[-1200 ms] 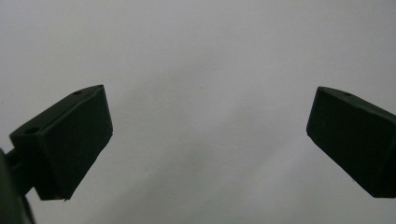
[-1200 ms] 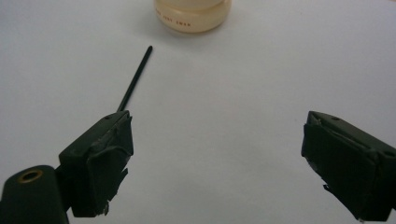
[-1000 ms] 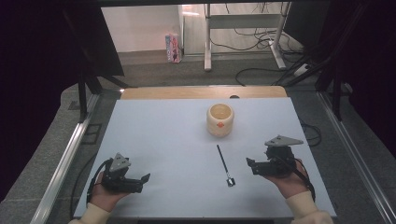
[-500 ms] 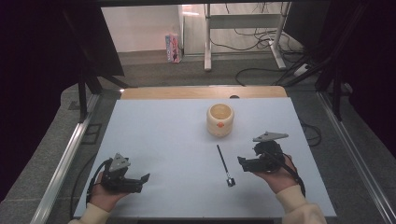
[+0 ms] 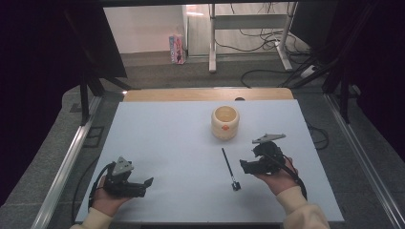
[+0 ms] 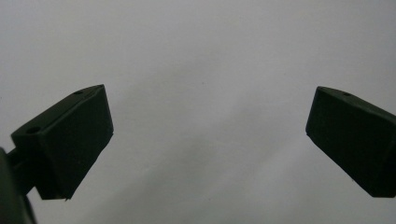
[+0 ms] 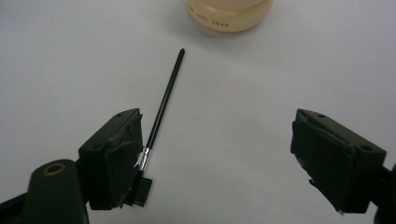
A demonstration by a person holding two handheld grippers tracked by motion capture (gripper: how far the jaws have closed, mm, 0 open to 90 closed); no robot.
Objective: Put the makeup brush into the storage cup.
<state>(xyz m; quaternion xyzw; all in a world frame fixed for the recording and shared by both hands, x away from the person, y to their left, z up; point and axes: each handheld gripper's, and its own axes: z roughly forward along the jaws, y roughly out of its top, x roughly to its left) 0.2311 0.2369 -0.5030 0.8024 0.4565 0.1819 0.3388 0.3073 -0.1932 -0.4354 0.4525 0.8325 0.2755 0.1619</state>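
- The pale blue-grey flat table top fills the middle of the high view; the work sits in its lower right part.
- The cream, round ceramic pot stands above centre, just beyond the brush's far tip.
- The right gripper, jaws spread wide and holding nothing, hangs at lower right, just right of the brush and clearly the nearer one.
- The left gripper, also spread and empty, rests at lower left, well apart from the brush.
- The thin black brush with a short bristle head lies flat, its long axis running up the frame, bristles toward the bottom; in the right gripper view its bristle head lies just beside the left-hand jaw, not between the two.
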